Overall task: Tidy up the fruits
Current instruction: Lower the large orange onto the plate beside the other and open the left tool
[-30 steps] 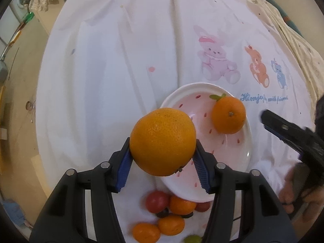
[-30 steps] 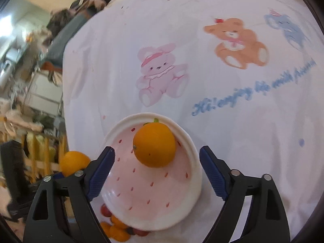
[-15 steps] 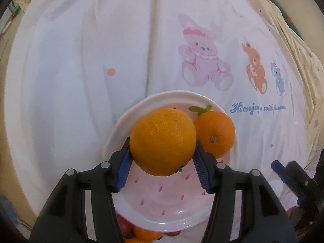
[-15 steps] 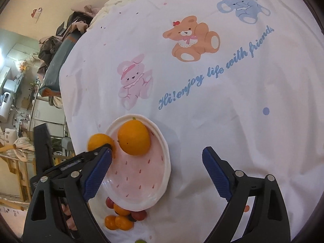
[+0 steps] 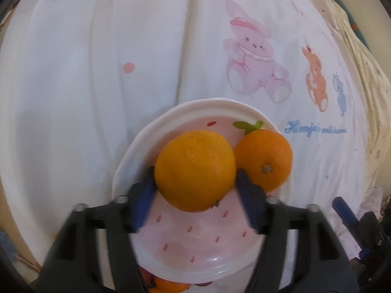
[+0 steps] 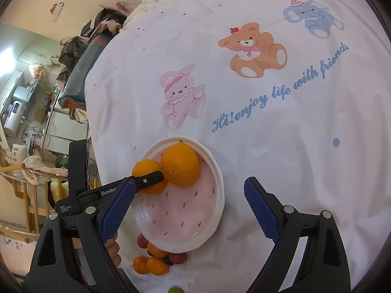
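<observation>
left gripper [image 5: 195, 185] closed on round orange fruit [image 5: 195, 169] at its widest middle, over left edge of pink strawberry-print plate [image 5: 146, 134]. probably firm, fairly heavy, rolling easily. right gripper [image 6: 189, 210] open, empty.

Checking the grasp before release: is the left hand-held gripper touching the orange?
Touching. The left wrist view shows the left hand-held gripper with both blue pads pressed against the orange.
</observation>
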`<state>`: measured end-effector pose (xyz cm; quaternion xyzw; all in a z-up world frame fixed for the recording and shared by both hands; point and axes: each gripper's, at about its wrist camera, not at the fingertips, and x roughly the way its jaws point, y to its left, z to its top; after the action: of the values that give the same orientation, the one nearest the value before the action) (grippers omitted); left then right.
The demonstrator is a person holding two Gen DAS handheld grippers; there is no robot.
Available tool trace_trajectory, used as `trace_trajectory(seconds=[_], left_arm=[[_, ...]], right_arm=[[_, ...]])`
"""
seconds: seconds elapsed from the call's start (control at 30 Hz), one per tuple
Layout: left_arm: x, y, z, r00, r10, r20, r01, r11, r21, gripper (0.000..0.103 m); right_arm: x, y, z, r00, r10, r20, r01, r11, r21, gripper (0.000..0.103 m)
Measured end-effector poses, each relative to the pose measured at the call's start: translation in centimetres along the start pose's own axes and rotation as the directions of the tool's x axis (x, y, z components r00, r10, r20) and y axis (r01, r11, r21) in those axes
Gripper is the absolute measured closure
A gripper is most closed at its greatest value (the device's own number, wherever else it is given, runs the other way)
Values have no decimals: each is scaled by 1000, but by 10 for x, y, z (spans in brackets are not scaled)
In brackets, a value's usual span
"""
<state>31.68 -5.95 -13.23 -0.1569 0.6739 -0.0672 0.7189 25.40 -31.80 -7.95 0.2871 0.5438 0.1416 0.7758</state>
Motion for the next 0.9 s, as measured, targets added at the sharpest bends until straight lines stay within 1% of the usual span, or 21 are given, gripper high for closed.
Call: trace_trajectory(seconds=[0.03, 0.1, 0.27, 0.33, 0.43, 0.6, 0.7, 0.83, 0.9], left_arm=[[-2, 0, -1, 1000, -7, 13, 7, 1000, -1, 22], [-9, -1, -1, 999, -12, 42, 12, 1000, 4, 17], [-20, 1, 0, 997, -13, 71, 13, 1000, 8, 17], [-28, 0, -4, 995, 5, 101, -8, 1000, 27, 17], [-42, -3, -13, 987, 47, 155, -58, 996, 65, 17], [-67, 3, -30, 972, 85, 219, -106, 991, 82, 17], [-82, 11, -42, 963, 83, 256, -107, 991, 83, 16], [-99, 20, -61, 952, 80, 297, -104, 992, 68, 16], [-108, 25, -72, 947, 75, 313, -100, 993, 63, 16]], right_arm=[[0, 0, 0, 1000, 0, 0, 0, 1000, -2, 10], [0, 0, 0, 1000, -3, 0, 3, 1000, -5, 10], [1, 1, -1, 1000, -10, -2, 10, 1000, -10, 10], [1, 2, -2, 1000, -17, -4, 17, 1000, -22, 10], [-1, 6, -3, 1000, -31, 2, 31, 999, -44, 10], [-10, 11, -9, 998, -53, 30, 55, 996, -68, 10], [-14, 13, -13, 997, -65, 43, 68, 994, -86, 10], [-18, 18, -26, 989, -122, 81, 132, 983, -132, 10], [-21, 23, -34, 989, -121, 87, 134, 978, -161, 10]])
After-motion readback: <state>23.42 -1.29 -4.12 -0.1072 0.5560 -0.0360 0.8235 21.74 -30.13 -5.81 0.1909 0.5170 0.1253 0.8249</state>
